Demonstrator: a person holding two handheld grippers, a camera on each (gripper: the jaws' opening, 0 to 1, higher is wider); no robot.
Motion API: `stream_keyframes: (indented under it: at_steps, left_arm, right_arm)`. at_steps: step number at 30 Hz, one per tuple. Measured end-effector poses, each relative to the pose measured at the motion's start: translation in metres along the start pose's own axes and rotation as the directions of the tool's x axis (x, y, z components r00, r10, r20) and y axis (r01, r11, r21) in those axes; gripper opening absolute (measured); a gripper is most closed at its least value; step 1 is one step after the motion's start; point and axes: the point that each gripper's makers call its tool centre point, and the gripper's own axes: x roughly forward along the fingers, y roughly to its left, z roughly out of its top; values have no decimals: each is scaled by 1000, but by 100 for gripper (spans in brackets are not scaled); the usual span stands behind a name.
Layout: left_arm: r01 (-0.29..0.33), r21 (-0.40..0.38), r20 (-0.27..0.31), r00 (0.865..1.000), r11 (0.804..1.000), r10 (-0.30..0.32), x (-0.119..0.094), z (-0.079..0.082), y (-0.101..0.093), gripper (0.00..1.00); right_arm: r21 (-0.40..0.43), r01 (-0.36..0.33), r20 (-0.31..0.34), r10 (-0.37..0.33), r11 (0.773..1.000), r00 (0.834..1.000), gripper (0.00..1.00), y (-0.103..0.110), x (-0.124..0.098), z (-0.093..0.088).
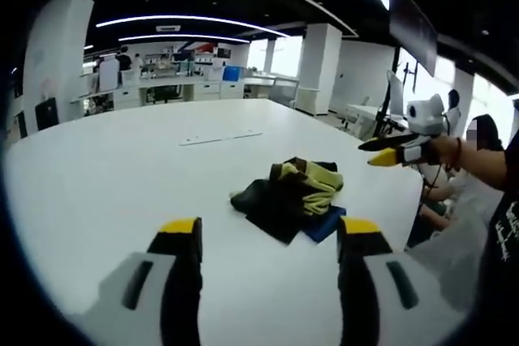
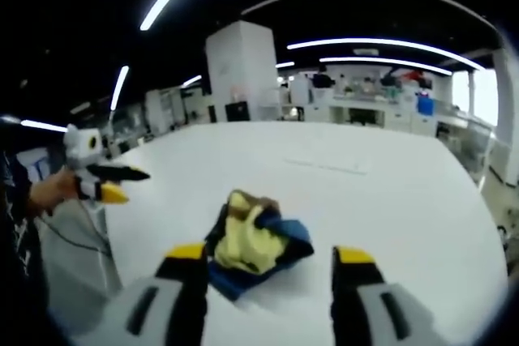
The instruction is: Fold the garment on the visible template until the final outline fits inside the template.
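Observation:
A crumpled garment in black, yellow-green and blue lies in a heap on the white table, just beyond my left gripper. That gripper is open with nothing between its yellow-tipped jaws. In the right gripper view the same garment shows between and beyond the open jaws of my right gripper, which hold nothing. A hand holds the right gripper in the air at the table's right side, apart from the heap. The left gripper hovers off the table's left edge. Faint thin marks lie further out on the table.
The table edge runs close to the garment on the right. A person's arm and dark clothing stand there. Desks, white pillars and shelves fill the room behind, and a cable hangs beside the table.

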Motion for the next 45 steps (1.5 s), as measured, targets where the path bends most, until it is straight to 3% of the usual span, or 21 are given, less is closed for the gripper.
stream_keyframes:
  at_steps: [11,24,37,45]
  left_arm:
    - [61,-7,-26,998,998,-61,30,1,-14,55]
    - [136,-7,-76,988,991,-136,69,-9,-35,43]
    - [158,-46,-96,982,986,-162,109,-20,-50,34]
    - [185,-23,-157,970,982,-186,127,-39,-63,25]
  right_arm:
    - [6,-22,13,22,1000,1000,43,-5,24,9]
    - [-61,-57,-36,55,997,998,32,-8,51,2]
    - [-193,-82,-102,63,978,993,19,-6,67,-8]
    - [-269,-100,-132,67,958,989,11,-2,71,-13]
